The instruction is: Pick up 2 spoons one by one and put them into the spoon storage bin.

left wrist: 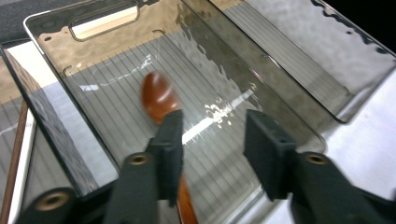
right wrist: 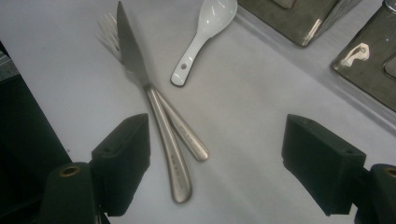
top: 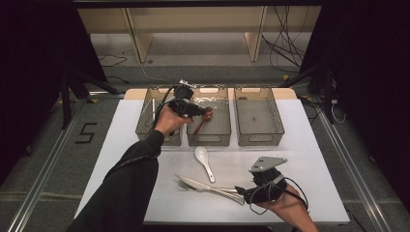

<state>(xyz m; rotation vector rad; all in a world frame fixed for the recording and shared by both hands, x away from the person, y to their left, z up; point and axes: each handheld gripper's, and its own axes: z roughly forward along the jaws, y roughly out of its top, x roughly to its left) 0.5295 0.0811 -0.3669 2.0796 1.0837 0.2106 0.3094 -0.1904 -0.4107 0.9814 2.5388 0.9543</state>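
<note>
Grey floor (top: 43, 145), wooden shelving (top: 193, 29), dark surroundings

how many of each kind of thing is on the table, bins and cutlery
clear bins: 3 (left bin, middle bin, right bin)
spoons: 2 (brown wooden spoon, white ceramic spoon)
knives: 1 (steel knife)
forks: 1 (steel fork)
chopsticks: 1 pale stick in view, in the left bin (chopstick)
total: 8

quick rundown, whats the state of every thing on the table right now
wooden spoon: lying in the middle bin, beside one jaw, not gripped
left gripper: jaws apart over the middle bin
right gripper: jaws wide open above the table, empty
knife: flat, crossed over the fork
fork: flat, under the knife
white spoon: flat, bowl up
right bin: empty
left bin: holds a pale stick
</note>
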